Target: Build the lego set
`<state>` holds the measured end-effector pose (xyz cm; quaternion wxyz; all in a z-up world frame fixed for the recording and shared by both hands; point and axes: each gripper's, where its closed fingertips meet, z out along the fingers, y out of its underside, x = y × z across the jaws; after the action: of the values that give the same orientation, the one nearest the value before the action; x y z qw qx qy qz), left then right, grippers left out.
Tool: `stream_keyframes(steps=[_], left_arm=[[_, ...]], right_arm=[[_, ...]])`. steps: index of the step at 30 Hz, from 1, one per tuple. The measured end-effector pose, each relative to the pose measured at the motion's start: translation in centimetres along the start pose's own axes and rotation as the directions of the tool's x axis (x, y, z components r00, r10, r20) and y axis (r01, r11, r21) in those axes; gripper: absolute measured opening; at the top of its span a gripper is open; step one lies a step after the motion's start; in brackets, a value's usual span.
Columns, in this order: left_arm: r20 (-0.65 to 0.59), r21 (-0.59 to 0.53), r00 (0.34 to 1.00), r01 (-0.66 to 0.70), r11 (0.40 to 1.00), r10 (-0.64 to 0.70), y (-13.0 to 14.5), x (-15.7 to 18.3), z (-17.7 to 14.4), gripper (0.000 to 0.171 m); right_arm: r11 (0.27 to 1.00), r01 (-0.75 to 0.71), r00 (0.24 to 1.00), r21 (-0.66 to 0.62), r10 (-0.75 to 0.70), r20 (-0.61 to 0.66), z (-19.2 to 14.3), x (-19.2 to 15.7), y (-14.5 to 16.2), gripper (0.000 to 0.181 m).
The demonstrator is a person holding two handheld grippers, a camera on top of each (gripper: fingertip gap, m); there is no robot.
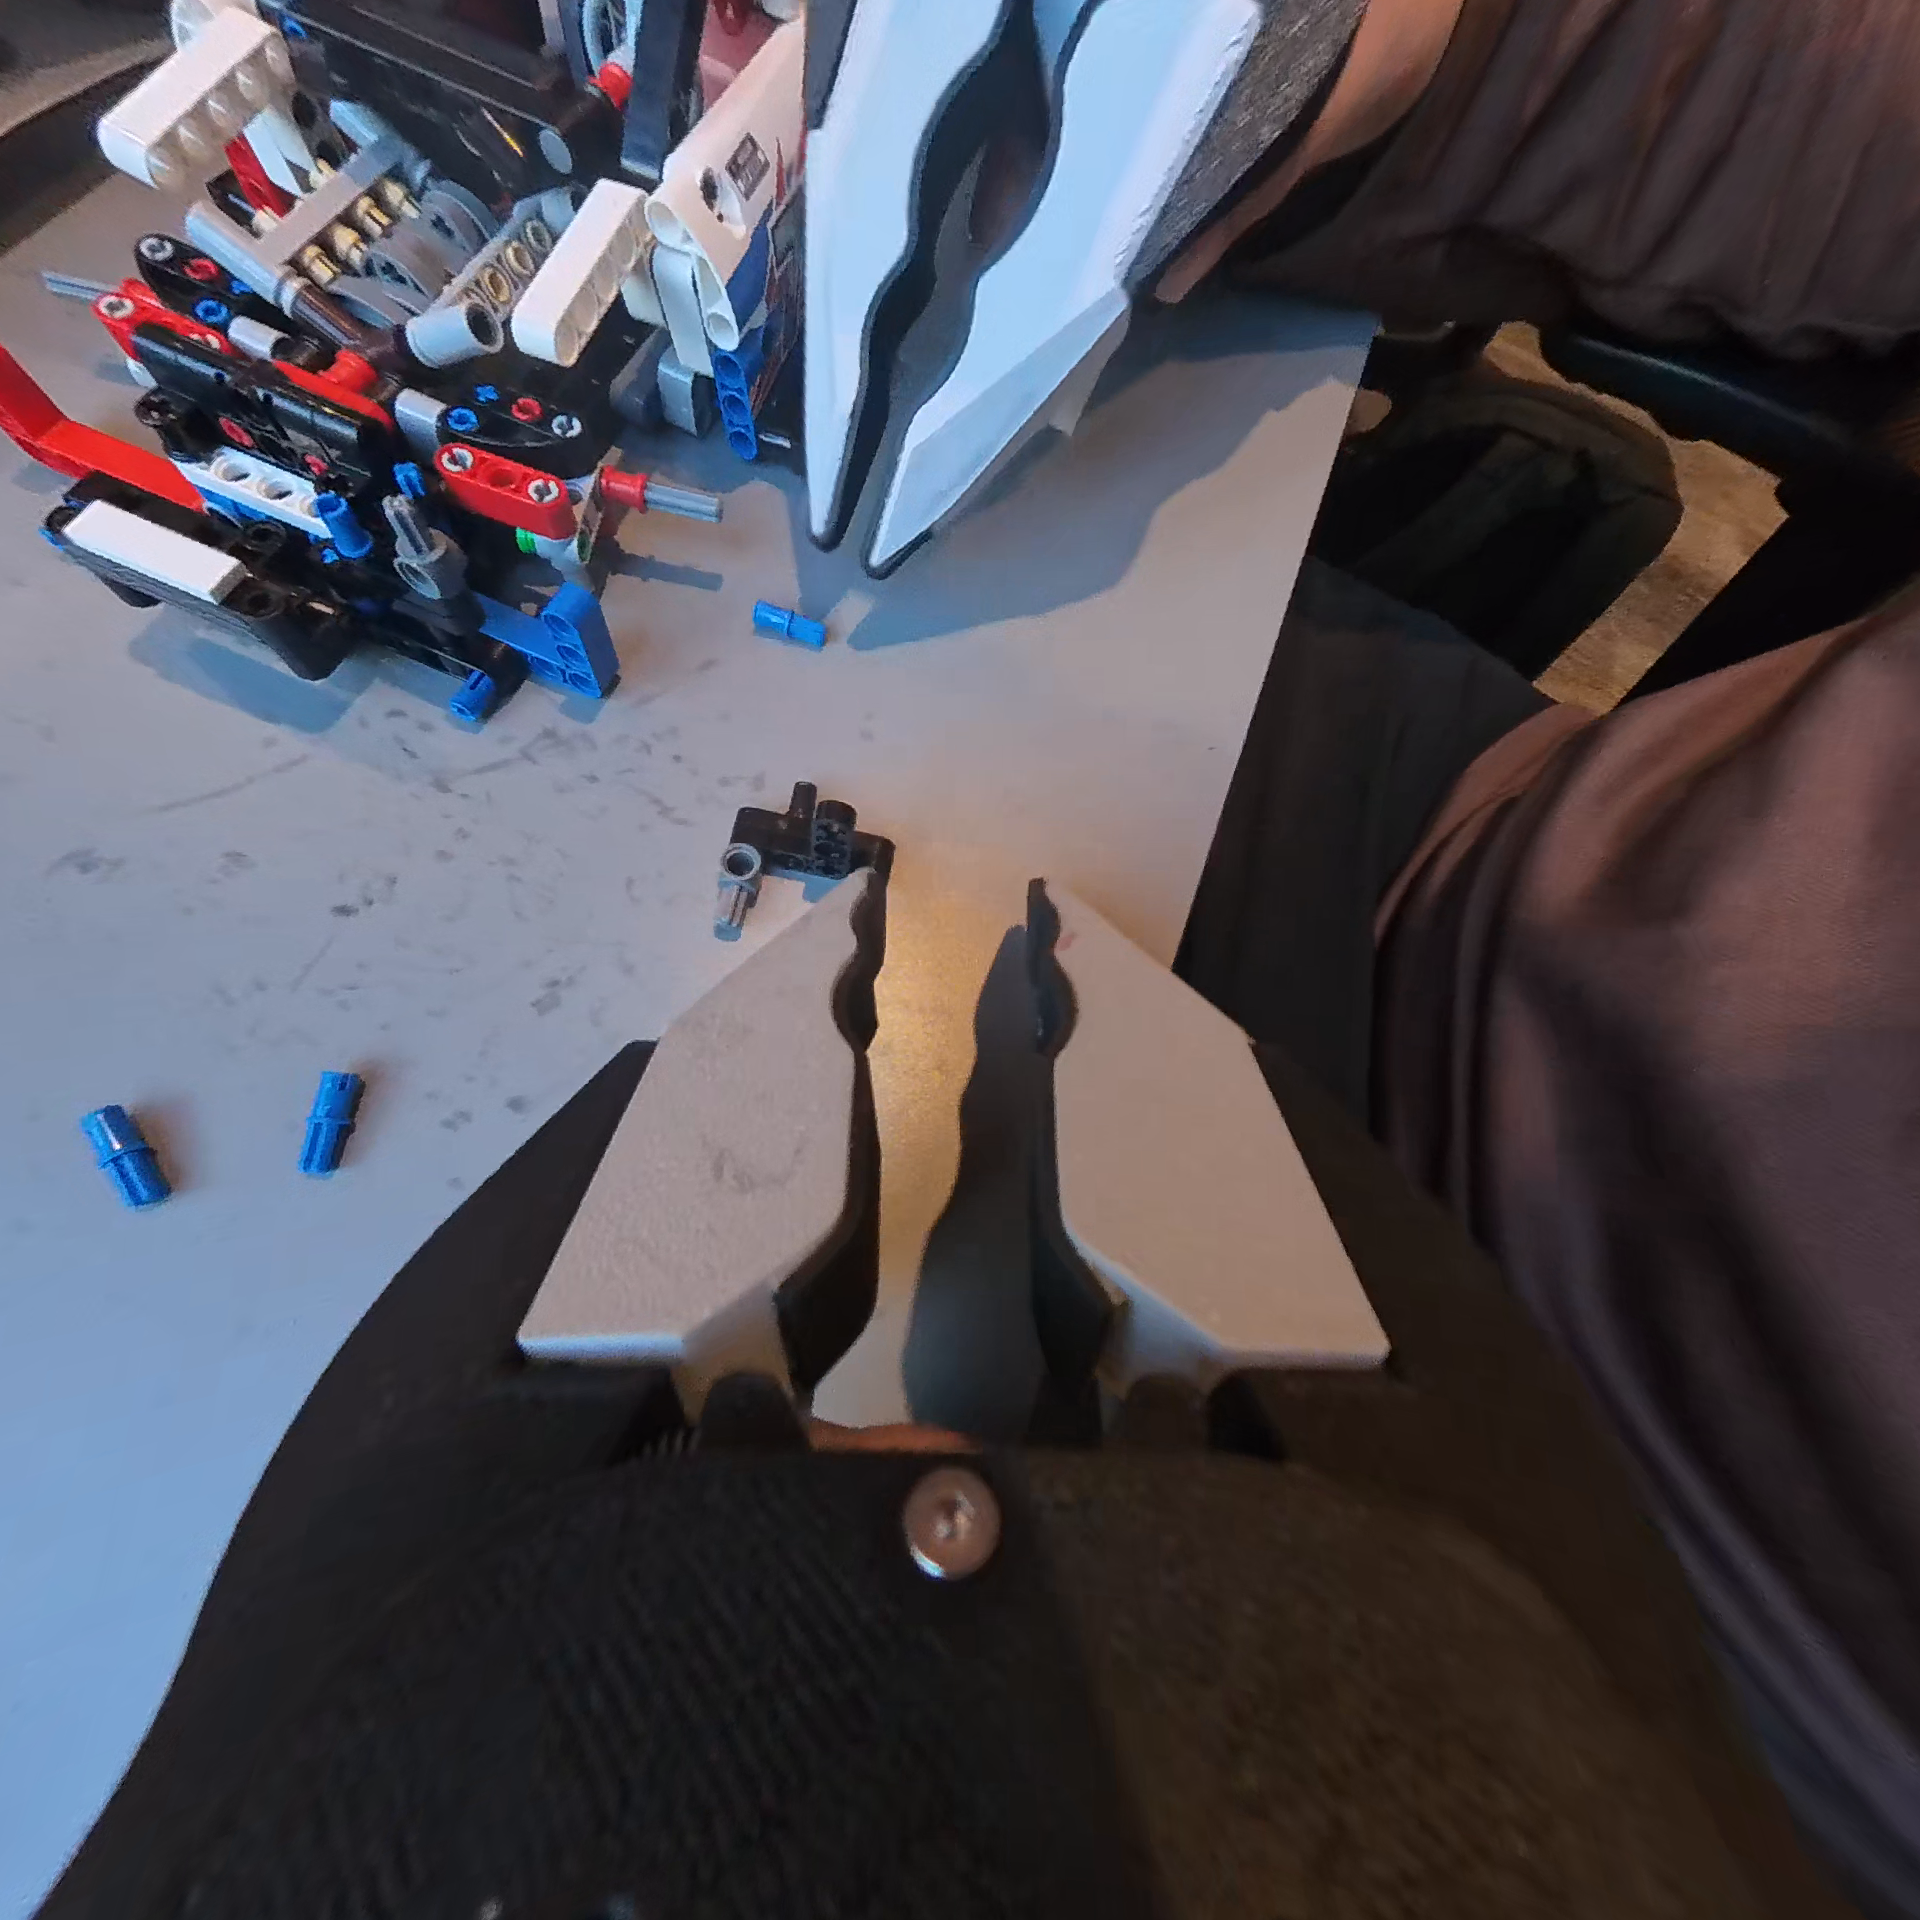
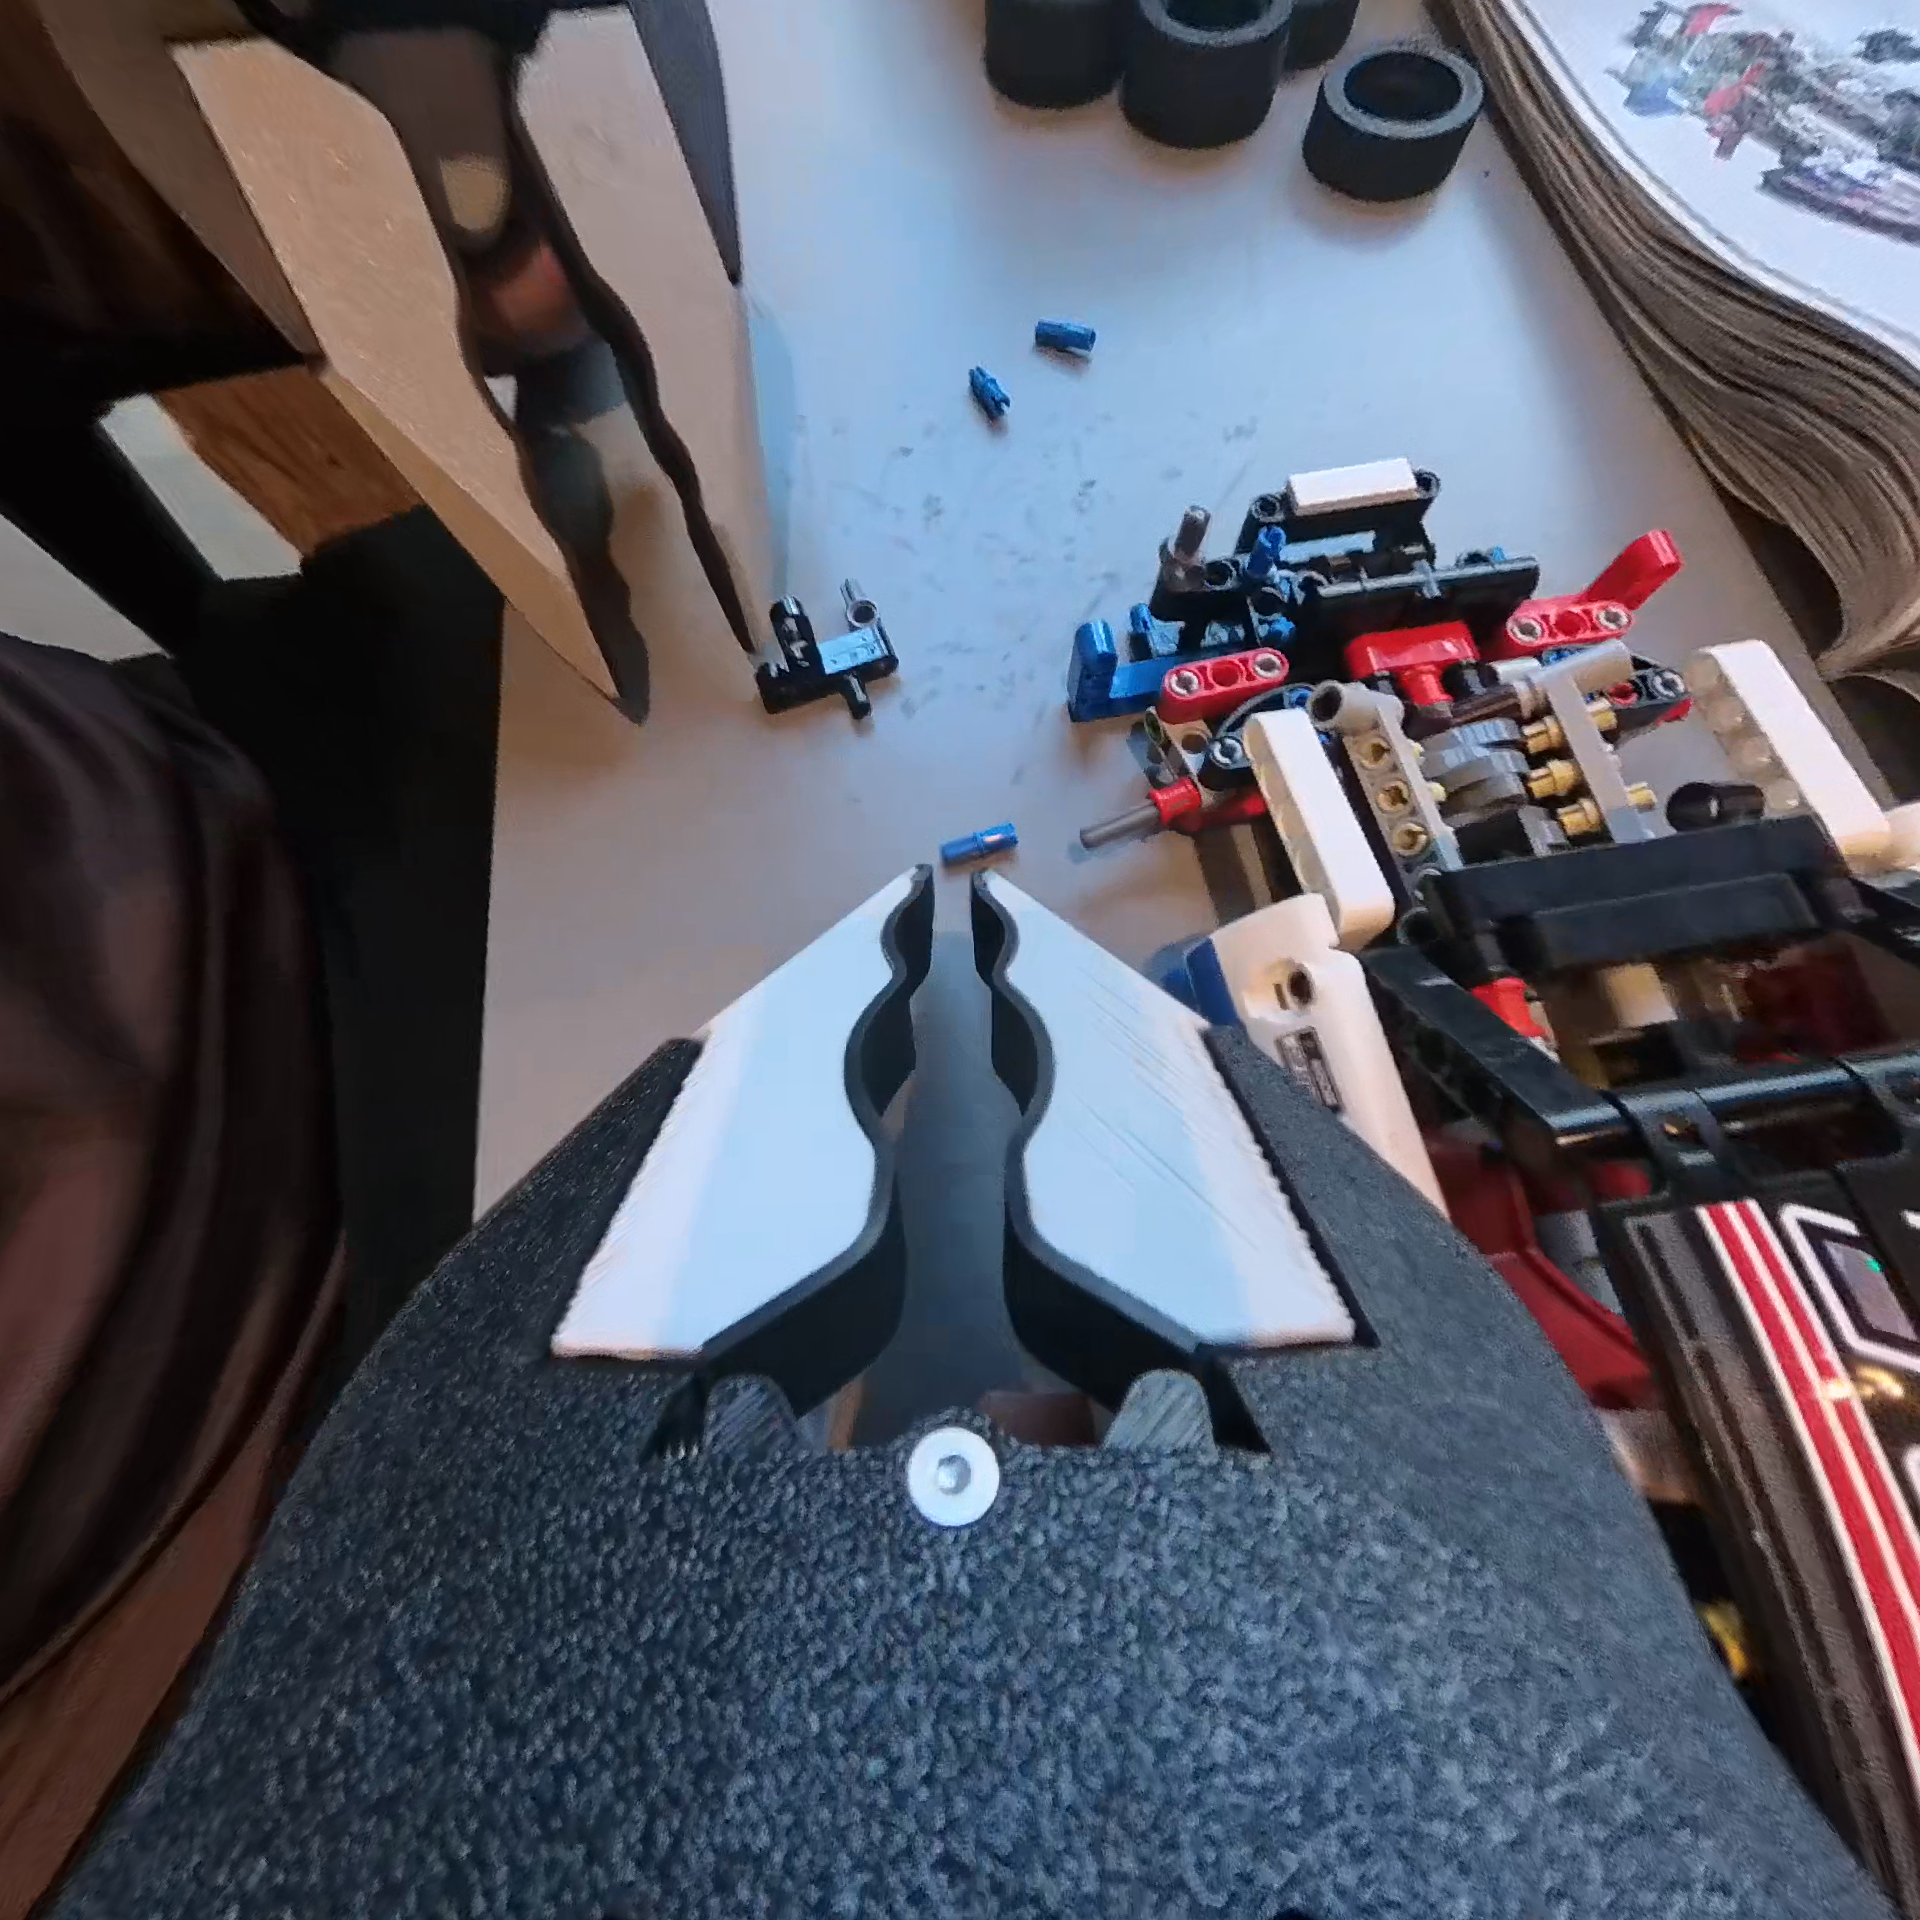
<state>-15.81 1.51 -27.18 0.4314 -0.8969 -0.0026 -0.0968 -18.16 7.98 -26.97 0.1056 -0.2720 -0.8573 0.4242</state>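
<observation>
White fingers edged in black rubber were seen parted on the left gripper, nothing between them, its left tip touching or just beside a small black connector piece that carried a grey pin. The right gripper was held almost together, a narrow slit left between the tips and nothing gripped; a loose blue pin lay just beyond them at about 1 o'clock.

The step in hand was judged to be the picking-up of small parts for the half-built lego model, which stood at 2 o'clock from the right gripper and at 10 o'clock from the left one. For the next move, a slight shift of the left gripper towards 11 o'clock would be called for, so that the connector is straddled before closing; the right tips would need to be parted a little and brought over the pin.

Two more blue pins were found at 8 o'clock on the grey table. Black tyres and an instruction booklet were cut off at the right view's upper edge. Whether the left tip truly touched the connector could not be told.
</observation>
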Motion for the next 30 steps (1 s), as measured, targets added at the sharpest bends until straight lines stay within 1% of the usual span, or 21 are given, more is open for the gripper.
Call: stream_keyframes(steps=[7,10,12,14,17,19,23,28,30], left_arm=[[0.009,0.024,1.000,-0.012,1.000,0.012,-0.2,0.0,-0.2,0.024],[0.018,0.030,1.000,-0.025,0.999,0.024,-0.3,0.1,-0.2,0.024],[0.026,0.039,0.999,-0.032,0.999,0.031,-0.3,0.1,-0.3,0.023],[0.032,0.054,0.999,-0.040,0.998,0.038,-0.5,0.1,-0.4,0.023],[0.026,0.075,0.999,-0.041,0.996,0.039,-0.7,0.2,-0.6,0.022],[0.017,0.078,0.999,-0.032,0.996,0.031,-0.7,0.2,-0.7,0.022],[0.021,0.091,0.999,-0.028,0.995,0.026,-0.8,0.2,-0.8,0.022],[0.024,0.099,1.000,-0.019,0.995,0.017,-0.9,0.0,-0.9,0.021],[0.025,0.098,1.000,-0.009,0.995,0.006,-0.9,-0.1,-0.9,0.021]], right_arm=[[0.997,0.023,1.000,-0.074,-0.022,0.014,1.5,-0.6,0.3,0.003],[0.997,0.044,0.999,-0.065,-0.042,0.029,2.1,-1.2,-0.4,0.003],[0.996,0.066,0.997,-0.058,-0.063,0.039,1.9,-1.5,-0.7,0.003],[0.994,0.083,0.996,-0.069,-0.082,0.018,1.3,-1.0,-0.7,0.005],[0.995,0.073,0.997,-0.069,-0.074,-0.003,0.6,0.0,-0.9,0.006],[0.994,0.077,0.997,-0.082,-0.078,-0.011,0.6,0.4,-0.8,0.007],[0.981,0.122,0.991,-0.148,-0.128,-0.029,1.3,0.8,0.2,0.009],[0.986,0.104,0.995,-0.134,-0.103,0.013,1.7,0.4,0.4,0.005],[0.988,0.097,0.995,-0.121,-0.097,0.007,1.7,0.4,0.4,0.005]])
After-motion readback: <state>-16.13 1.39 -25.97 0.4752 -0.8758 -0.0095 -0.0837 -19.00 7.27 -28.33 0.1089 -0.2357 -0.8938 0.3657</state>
